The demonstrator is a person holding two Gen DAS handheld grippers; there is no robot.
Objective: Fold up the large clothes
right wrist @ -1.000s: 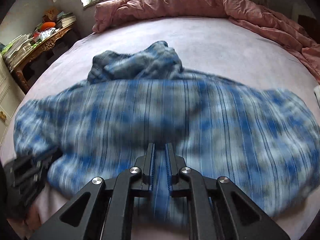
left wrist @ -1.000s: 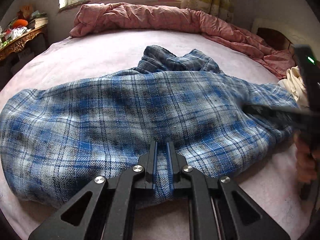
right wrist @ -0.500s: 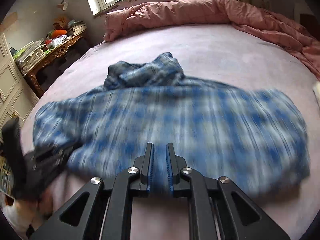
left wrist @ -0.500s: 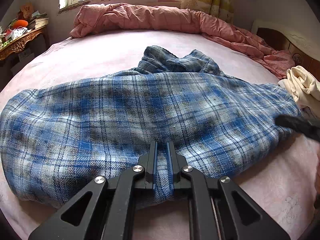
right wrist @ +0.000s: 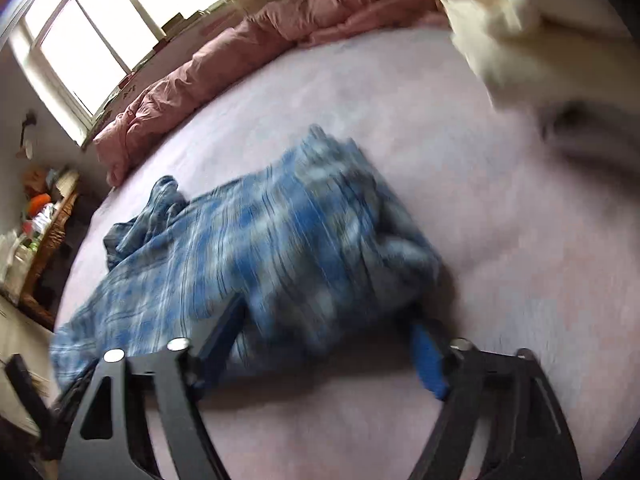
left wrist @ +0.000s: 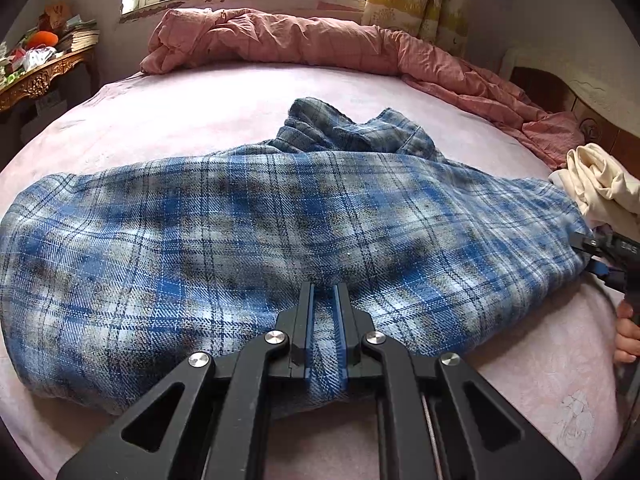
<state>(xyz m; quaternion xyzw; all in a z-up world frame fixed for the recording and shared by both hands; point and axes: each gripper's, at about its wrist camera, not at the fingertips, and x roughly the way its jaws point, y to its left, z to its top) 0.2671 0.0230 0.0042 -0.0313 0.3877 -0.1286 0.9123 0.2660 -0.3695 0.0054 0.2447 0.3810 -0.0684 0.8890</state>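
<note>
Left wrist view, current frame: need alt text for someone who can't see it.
The left gripper is shut on the near edge of a blue plaid flannel shirt spread across a pale pink bed. At the right edge, the right gripper sits at the shirt's end, below a cream cloth bundle. A rumpled pink quilt lies under the window.

Pink bed (left wrist: 240,120): plaid shirt (left wrist: 280,220), quilt (left wrist: 300,40).

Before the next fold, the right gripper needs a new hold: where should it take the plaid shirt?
Probably the plaid shirt end edge nearest the open right gripper, approached from that side: the cloth bunches thick there, while the left gripper pins the near hem.
</note>
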